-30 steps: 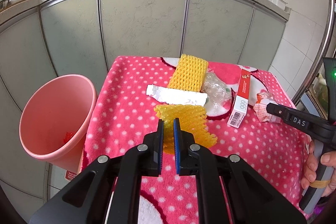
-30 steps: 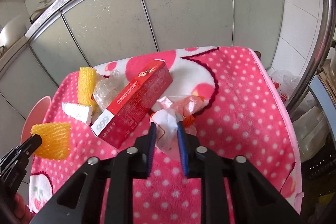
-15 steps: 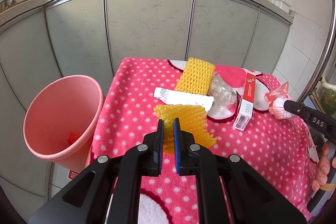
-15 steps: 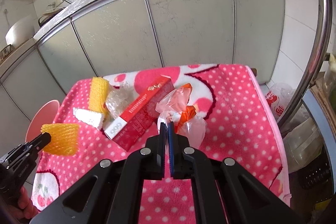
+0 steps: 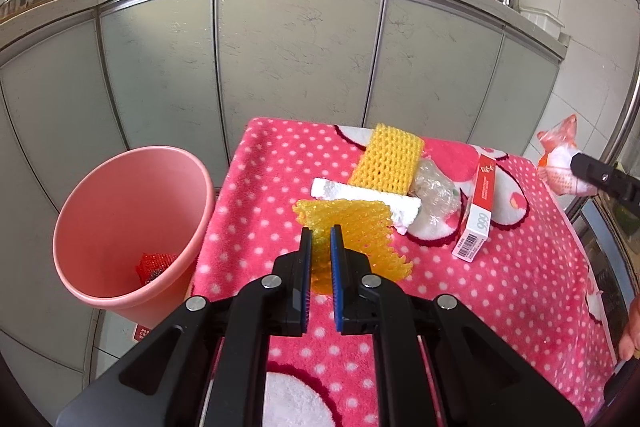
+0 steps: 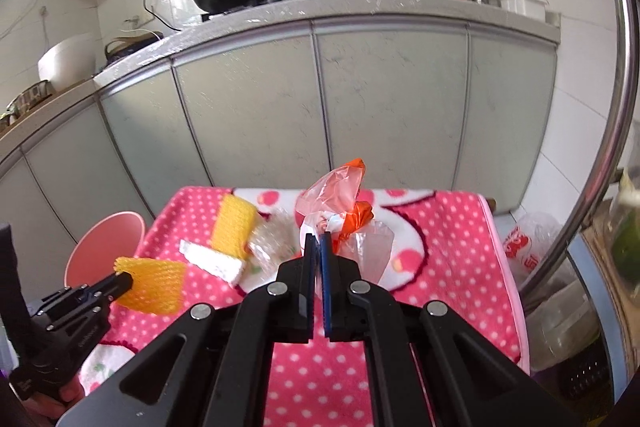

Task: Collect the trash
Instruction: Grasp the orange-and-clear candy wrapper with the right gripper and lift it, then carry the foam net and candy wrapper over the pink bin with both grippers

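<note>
My left gripper (image 5: 321, 233) is shut on a yellow foam net (image 5: 348, 227), held just above the pink dotted cloth (image 5: 260, 207). The right wrist view shows that net (image 6: 154, 285) hanging from the left gripper (image 6: 120, 281). My right gripper (image 6: 317, 239) is shut on a crumpled clear and orange plastic wrapper (image 6: 340, 195), lifted off the cloth. The left wrist view catches this wrapper (image 5: 560, 163) at the right edge, in the right gripper (image 5: 580, 163). A pink bin (image 5: 100, 211) stands on the floor left of the table, with a red net (image 5: 154, 265) inside.
A second yellow foam net (image 5: 390, 161), a white foam strip (image 5: 360, 197), a clear plastic wad (image 5: 436, 193) and a red and white box (image 5: 478, 203) lie on the cloth. Grey cabinets stand behind. At the right are a metal pole (image 6: 592, 163) and bags (image 6: 528, 243).
The right gripper closed on the plastic wrapper and raised it off the cloth. The left gripper kept its hold on the yellow net and hardly moved.
</note>
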Tool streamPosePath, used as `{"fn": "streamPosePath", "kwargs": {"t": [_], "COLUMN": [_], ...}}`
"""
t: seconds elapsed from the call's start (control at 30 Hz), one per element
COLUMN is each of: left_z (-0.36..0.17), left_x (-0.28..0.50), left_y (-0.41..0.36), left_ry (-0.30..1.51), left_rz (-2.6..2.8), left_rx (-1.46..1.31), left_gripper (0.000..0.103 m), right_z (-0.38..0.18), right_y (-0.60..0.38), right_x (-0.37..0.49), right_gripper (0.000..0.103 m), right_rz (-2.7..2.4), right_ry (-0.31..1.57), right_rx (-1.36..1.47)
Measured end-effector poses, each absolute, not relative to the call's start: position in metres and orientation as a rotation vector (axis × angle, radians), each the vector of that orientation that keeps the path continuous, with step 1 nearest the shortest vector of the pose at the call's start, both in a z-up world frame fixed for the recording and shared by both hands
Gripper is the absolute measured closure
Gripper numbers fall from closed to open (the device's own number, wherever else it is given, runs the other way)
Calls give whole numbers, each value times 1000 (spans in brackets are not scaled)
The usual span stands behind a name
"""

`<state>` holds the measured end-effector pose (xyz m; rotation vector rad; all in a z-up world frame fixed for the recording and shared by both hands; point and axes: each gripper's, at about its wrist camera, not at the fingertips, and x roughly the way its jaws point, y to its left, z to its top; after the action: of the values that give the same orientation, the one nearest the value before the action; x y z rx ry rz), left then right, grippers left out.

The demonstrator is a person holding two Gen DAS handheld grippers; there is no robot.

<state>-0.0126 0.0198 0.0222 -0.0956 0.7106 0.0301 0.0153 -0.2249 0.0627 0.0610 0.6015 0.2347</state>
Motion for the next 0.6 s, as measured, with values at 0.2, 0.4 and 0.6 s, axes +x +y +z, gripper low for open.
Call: {"fn": "streamPosePath", "kwargs": {"t": [0.2, 0.4, 0.6], "left_z": [25, 28, 29], "left_x": [-14, -16, -18], "left_y": [29, 40, 53], "left_ry": [701, 690, 682], "left_rz": [43, 63, 88], "left_rx": [-112, -132, -150], "left_gripper": [95, 95, 95], "right_z": [74, 78, 83], "right_y": [-205, -182, -152], "right_x": [11, 10, 10], "right_gripper": [101, 101, 101], "right_rz": [267, 310, 371], "right_ry": [581, 573, 568], "right_rx": [38, 3, -34]}}
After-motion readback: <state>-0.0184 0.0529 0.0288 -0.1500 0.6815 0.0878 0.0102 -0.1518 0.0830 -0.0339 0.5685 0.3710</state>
